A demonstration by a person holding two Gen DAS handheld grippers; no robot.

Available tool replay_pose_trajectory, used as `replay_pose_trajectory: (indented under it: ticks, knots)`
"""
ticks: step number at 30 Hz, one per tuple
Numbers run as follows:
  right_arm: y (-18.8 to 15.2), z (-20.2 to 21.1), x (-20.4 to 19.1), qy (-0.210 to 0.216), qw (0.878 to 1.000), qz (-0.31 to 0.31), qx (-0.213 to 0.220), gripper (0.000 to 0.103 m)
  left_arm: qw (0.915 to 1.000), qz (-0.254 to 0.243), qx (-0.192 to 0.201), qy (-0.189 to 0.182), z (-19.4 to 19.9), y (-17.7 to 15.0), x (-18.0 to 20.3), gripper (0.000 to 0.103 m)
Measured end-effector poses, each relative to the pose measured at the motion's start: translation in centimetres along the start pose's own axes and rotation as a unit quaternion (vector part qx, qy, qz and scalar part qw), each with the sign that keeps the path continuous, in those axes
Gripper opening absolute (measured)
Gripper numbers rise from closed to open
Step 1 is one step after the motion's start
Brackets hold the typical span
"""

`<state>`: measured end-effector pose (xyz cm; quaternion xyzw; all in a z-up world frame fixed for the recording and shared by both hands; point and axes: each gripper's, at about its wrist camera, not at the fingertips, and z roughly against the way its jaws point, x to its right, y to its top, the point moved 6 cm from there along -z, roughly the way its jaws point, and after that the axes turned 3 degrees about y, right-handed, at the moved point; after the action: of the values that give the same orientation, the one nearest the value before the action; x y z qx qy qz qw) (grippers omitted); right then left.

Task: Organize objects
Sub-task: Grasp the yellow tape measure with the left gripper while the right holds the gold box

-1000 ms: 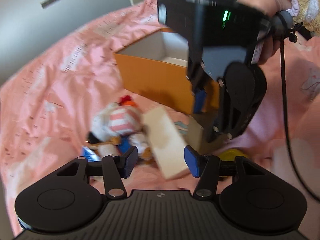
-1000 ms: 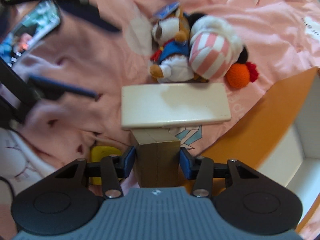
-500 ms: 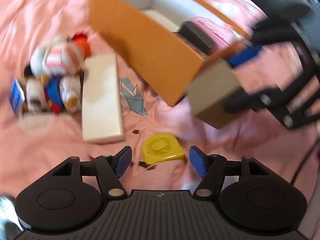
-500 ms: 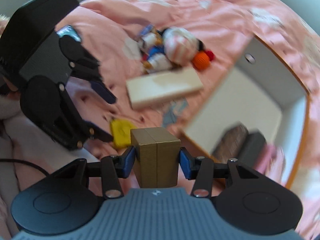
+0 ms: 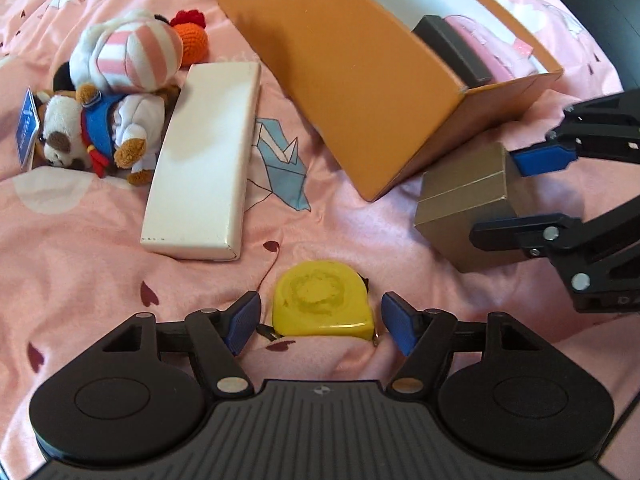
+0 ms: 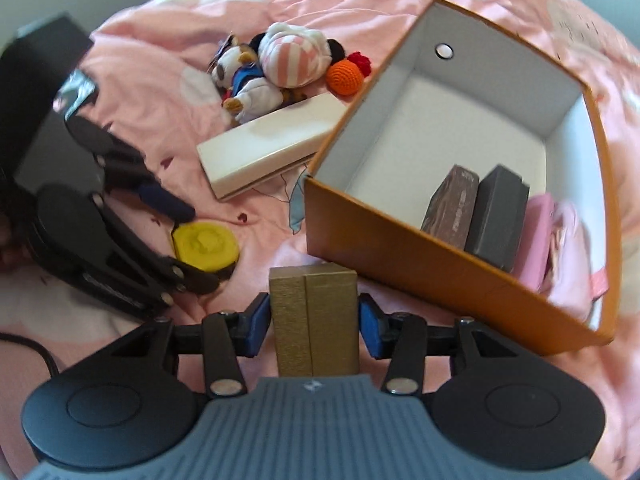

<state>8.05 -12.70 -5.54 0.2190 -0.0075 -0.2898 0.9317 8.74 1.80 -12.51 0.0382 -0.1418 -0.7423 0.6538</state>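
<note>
Gold box (image 6: 313,320) sits clamped in the right claw (image 6: 313,326) beside the orange box (image 5: 360,92); the left claw (image 5: 319,322) straddles the yellow tape measure (image 5: 322,306), pads wide.

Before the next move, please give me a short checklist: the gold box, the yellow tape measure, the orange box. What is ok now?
1. Right gripper shut on gold box: ok.
2. Left gripper open around yellow tape measure, pads apart from it: ok.
3. Free floor inside orange box: ok.
4. Gold box over the orange box: not ok, it is outside the near wall.
5. White case and plush toys out of both grippers' way: ok.
</note>
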Motion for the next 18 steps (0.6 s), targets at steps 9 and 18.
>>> replay_pose_trajectory:
  ticks: [9,18]
  knots:
    - [0.5,0.4,0.6,0.029,0.998,-0.046,0.015,0.049,0.9996,0.027,0.003,-0.002,-0.4,0.1,-0.3,0.066]
    - [0.4,1.9,0.0,-0.001,0.999,-0.04,0.025,0.048,0.9971,0.058,0.048,-0.008,1.3,-0.2,-0.8,0.063]
